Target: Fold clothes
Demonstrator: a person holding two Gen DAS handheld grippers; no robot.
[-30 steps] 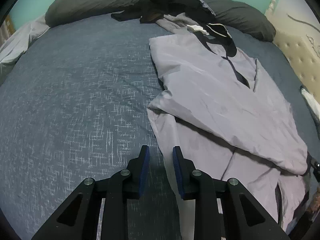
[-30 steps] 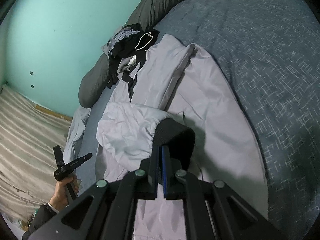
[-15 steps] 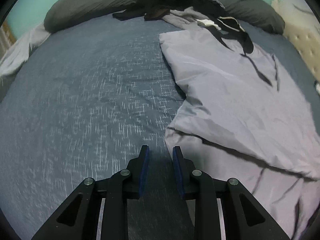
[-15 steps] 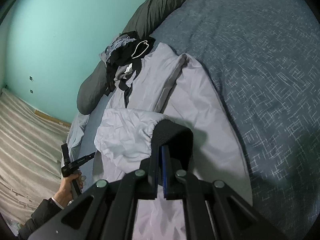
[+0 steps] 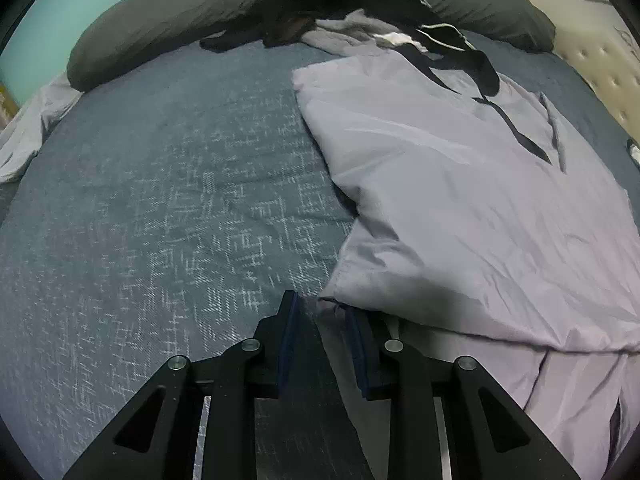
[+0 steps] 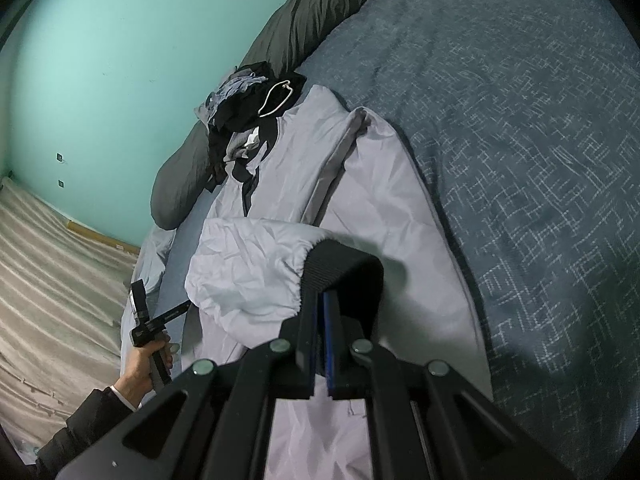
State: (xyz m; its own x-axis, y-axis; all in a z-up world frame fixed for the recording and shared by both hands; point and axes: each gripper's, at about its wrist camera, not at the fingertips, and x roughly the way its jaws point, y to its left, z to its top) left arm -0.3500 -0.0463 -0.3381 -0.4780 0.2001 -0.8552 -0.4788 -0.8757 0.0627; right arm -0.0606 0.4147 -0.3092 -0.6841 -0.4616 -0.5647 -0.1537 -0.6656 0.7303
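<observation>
left gripper [image 5: 320, 312] slightly parted, just been closing, grey jacket [image 5: 460, 200] edge at tips, no grip | right gripper [image 6: 320, 300] clamped on black cuff [image 6: 340, 264] | right view only: hand [image 6: 144, 364] | jacket on blue bed [image 5: 160, 220]

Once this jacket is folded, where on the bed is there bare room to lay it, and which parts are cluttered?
The blue bedspread lies bare between the grey jacket, the dark pillows and the bed's near edge; the left gripper points at its border. Crowded: the clothes pile heaped by the pillows, touching the jacket's collar. The right gripper holds the cuff.
</observation>
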